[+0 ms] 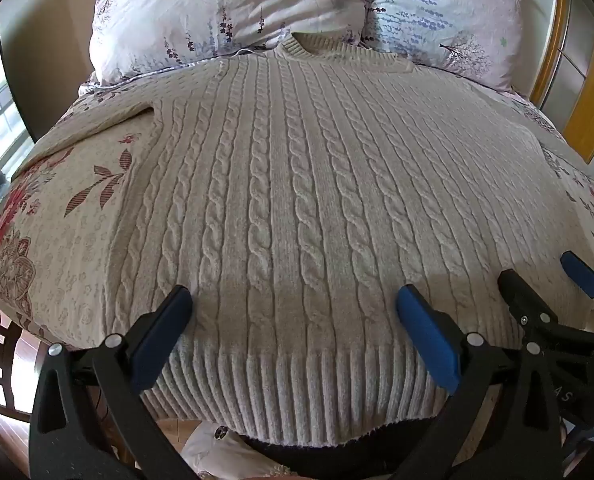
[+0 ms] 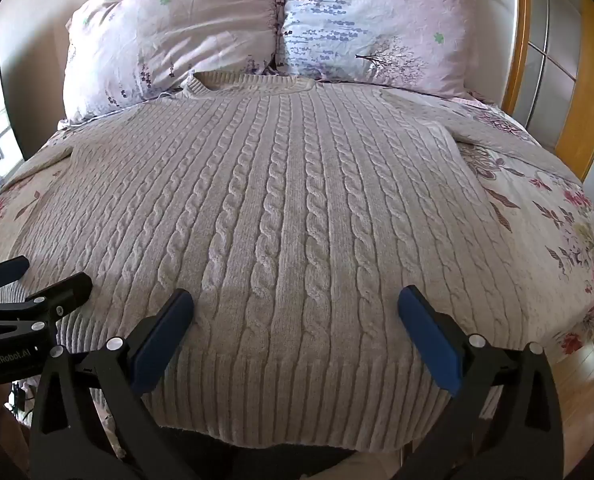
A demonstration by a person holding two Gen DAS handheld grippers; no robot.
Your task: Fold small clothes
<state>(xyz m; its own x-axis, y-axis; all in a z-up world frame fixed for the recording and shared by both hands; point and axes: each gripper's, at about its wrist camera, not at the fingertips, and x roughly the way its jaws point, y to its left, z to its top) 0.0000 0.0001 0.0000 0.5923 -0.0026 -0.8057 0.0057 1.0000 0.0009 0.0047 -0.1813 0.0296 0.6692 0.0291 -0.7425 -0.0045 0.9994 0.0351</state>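
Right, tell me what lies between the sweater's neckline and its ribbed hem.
Only the cable-knit sweater itself: its flat front runs unbroken from neckline to ribbed hem, nothing resting on it. Both wrist views show this.

A big cream sweater (image 2: 289,200) with twisty rope patterns lies flat on a flowery bedspread (image 2: 557,216). Its neck points to two pillows (image 2: 281,28) at the far end. The right gripper (image 2: 295,300) hangs over the bottom part, jaws wide apart. The left gripper (image 2: 37,276) peeks in at the left edge.
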